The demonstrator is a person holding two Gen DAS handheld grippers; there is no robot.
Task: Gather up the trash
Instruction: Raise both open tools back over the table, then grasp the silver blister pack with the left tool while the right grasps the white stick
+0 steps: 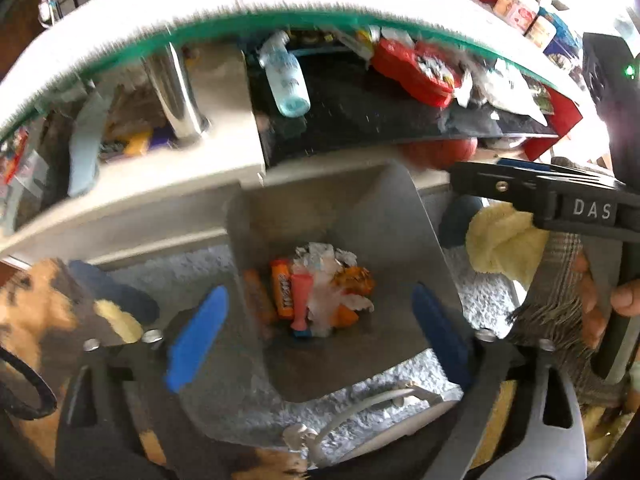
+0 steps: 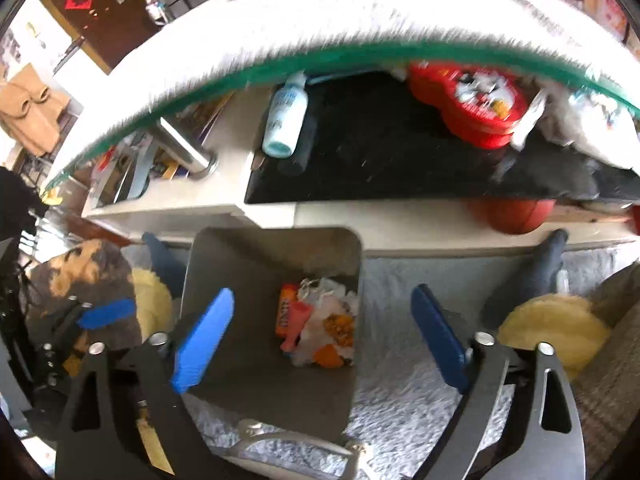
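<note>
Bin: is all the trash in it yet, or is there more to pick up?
Done: the bin already holds wrappers at its bottom. In hand: nothing; the left tool and right tool both hang open and empty over it. Left: maybe the crumpled paper on the shelf under the glass; the bottle and red tin may not be trash.

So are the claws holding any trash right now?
No. Both the left claw and right claw are open and empty above the bin.
</note>
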